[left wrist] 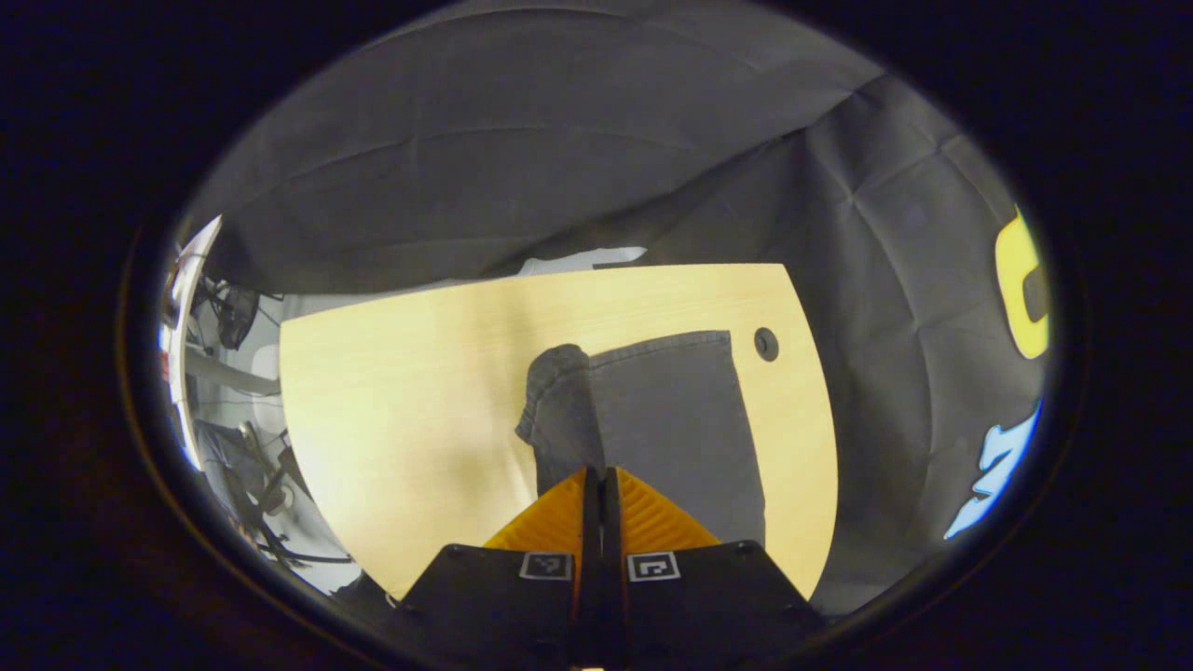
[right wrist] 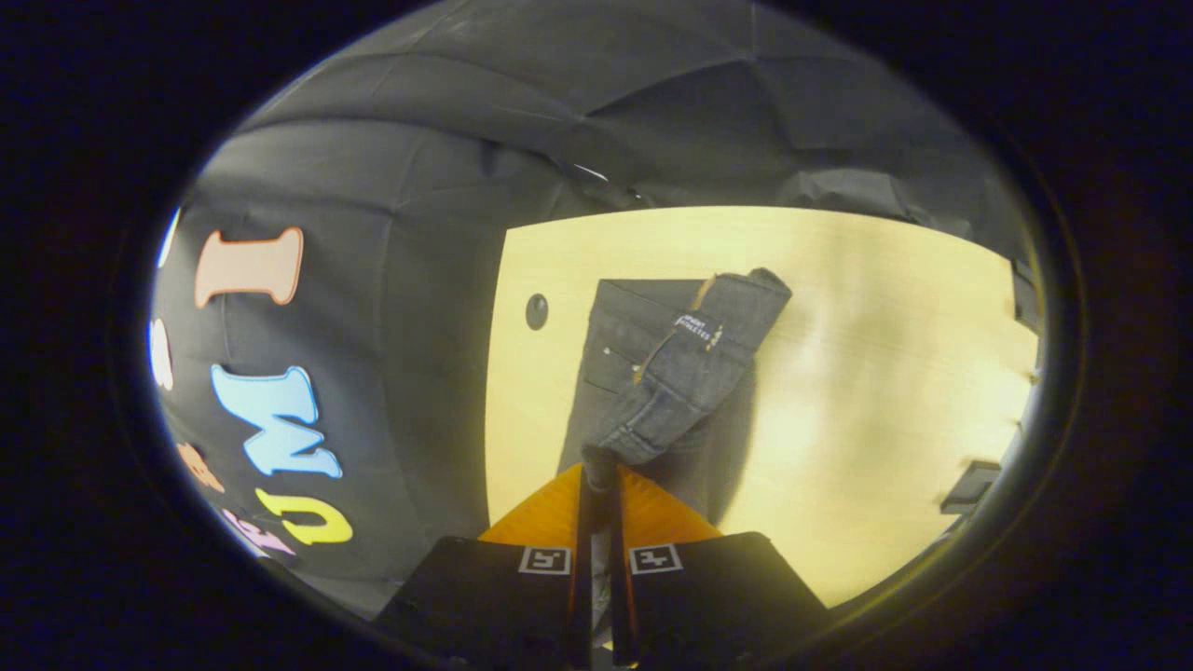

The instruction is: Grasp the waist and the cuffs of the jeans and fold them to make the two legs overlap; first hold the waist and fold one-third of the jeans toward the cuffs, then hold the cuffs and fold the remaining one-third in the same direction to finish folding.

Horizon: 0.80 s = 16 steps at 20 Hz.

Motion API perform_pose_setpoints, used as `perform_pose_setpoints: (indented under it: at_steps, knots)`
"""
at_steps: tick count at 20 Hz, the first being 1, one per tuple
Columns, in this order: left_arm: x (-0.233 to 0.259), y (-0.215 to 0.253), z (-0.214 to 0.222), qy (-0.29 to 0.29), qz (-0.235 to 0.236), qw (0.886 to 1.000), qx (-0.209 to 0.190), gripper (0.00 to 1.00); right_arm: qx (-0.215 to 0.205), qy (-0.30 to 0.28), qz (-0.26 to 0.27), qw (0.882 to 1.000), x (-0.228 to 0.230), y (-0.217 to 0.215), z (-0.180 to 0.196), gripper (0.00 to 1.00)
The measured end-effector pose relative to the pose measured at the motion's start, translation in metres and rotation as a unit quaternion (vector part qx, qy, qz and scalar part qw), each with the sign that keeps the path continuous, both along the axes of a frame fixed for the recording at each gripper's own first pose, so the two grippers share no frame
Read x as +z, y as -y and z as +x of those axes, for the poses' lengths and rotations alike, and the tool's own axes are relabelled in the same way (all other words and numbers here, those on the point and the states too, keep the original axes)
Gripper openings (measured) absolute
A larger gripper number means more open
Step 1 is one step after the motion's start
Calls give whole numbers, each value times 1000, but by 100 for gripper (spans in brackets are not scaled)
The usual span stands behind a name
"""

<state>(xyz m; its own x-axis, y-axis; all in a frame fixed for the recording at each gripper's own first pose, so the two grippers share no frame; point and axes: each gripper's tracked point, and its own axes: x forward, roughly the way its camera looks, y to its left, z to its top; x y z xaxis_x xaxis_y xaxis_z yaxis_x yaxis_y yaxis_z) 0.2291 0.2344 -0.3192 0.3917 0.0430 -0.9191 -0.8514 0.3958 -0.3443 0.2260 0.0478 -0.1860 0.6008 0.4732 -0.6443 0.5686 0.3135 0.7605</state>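
Dark grey jeans [left wrist: 671, 419] lie on a light wooden table [left wrist: 419, 391]. In the left gripper view my left gripper [left wrist: 601, 477] is shut on the jeans' cuff end, and a lifted fold of leg [left wrist: 555, 401] curls up on the left. In the right gripper view my right gripper [right wrist: 599, 466] is shut on the jeans' waistband [right wrist: 685, 373], which hangs lifted above the rest of the jeans [right wrist: 620, 326] lying flat on the table [right wrist: 885, 373].
A round cable hole [left wrist: 766, 344] sits in the table beside the jeans, also seen as the hole [right wrist: 537, 311]. Black cloth wall surrounds the table. Cluttered gear [left wrist: 242, 466] lies beyond the table's left edge in the left gripper view.
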Motion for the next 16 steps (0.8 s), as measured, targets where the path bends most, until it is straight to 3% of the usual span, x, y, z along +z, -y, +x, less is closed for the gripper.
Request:
perform_pose_setpoints:
  at_steps: [3,6,9,11,13,14,16]
  knots:
    - [-38,14,65,-46,-10,999,-13,7,-6,-28,-2,1000,-28,-14,36,7]
    - [-61,29,108,-93,35,991,-89,7,-9,-55,-12,998,-51,-24,57,8]
    - [-76,45,122,-144,72,968,-192,7,-4,-76,-14,997,-72,-30,64,8]
    - [-72,32,120,-187,124,940,-258,16,-2,-60,-15,998,-76,-31,70,7]
    - [-57,10,137,-177,168,933,-264,72,-5,-32,-14,999,-72,-28,78,17]
    - [-51,1,143,-174,180,931,-266,100,-9,-10,-19,1000,-65,-19,83,44]
    - [-27,-12,158,-160,196,929,-268,96,-13,27,-48,998,-57,0,88,99]
